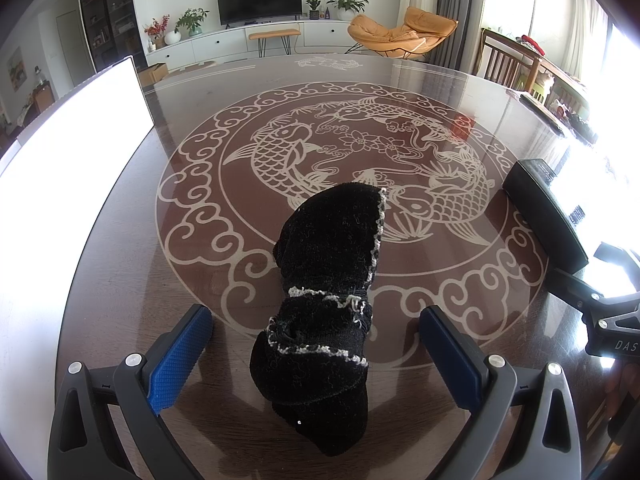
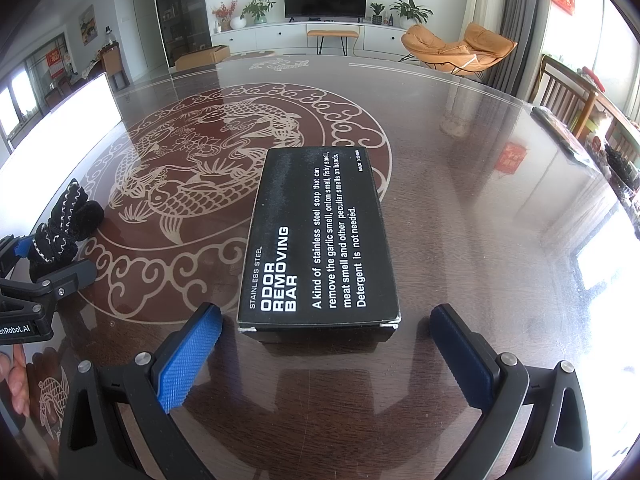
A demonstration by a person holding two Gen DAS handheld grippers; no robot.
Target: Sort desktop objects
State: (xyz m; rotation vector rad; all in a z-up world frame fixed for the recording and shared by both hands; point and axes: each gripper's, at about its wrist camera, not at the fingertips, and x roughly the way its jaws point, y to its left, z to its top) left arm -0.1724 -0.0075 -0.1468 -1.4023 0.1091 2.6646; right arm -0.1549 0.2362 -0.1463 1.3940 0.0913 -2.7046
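A black knitted sock bundle (image 1: 328, 304) with white trim lies on the dark glass table (image 1: 360, 92). My left gripper (image 1: 316, 320) is open, its blue pads (image 1: 180, 356) on either side of the bundle's near half without touching it. A black box (image 2: 320, 236) printed "ODOR REMOVING BAR" lies flat ahead of my right gripper (image 2: 326, 316), which is open with the box's near end just beyond its fingertips. In the left wrist view the box (image 1: 548, 212) sits at the right edge; in the right wrist view the sock bundle (image 2: 64, 220) is at far left.
A bright white panel (image 1: 68, 152) stands along the table's left side. The table top carries a pale fish and cloud pattern (image 1: 340, 152). Wooden chairs (image 1: 516, 64) and clutter line the right edge. A person's fingers (image 2: 16, 380) show at the lower left.
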